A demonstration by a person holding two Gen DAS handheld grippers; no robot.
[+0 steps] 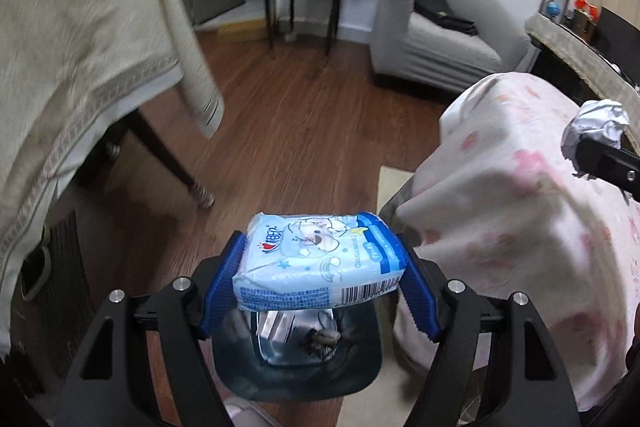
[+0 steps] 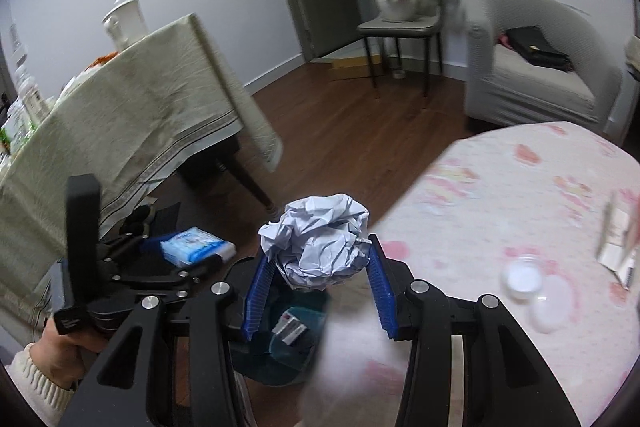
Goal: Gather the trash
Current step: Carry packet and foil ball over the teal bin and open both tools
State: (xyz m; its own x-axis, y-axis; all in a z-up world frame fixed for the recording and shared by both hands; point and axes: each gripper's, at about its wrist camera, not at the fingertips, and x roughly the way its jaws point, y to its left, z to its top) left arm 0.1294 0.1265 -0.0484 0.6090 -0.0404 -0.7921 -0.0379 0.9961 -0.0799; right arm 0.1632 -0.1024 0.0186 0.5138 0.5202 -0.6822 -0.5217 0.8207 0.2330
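Observation:
My left gripper (image 1: 322, 267) is shut on a light blue tissue pack (image 1: 320, 261), held flat between its blue pads right above a dark teal trash bin (image 1: 356, 371) on the floor. Some packaging and dark scraps lie inside the bin. My right gripper (image 2: 318, 267) is shut on a crumpled ball of white paper (image 2: 318, 241), also above the trash bin (image 2: 280, 367). The paper ball (image 1: 596, 125) shows at the right edge of the left wrist view. In the right wrist view the left gripper (image 2: 188, 251) with the tissue pack (image 2: 198, 245) sits at lower left, held by a hand (image 2: 56, 351).
A table with a pink flowered cloth (image 2: 520, 179) stands to the right, with a small clear lid (image 2: 522, 277) and a box (image 2: 618, 239) on it. A table with a beige cloth (image 2: 132, 131) stands to the left. Beyond are wood floor (image 1: 304, 115), a chair with plants (image 2: 404, 15) and a grey armchair (image 2: 536, 67).

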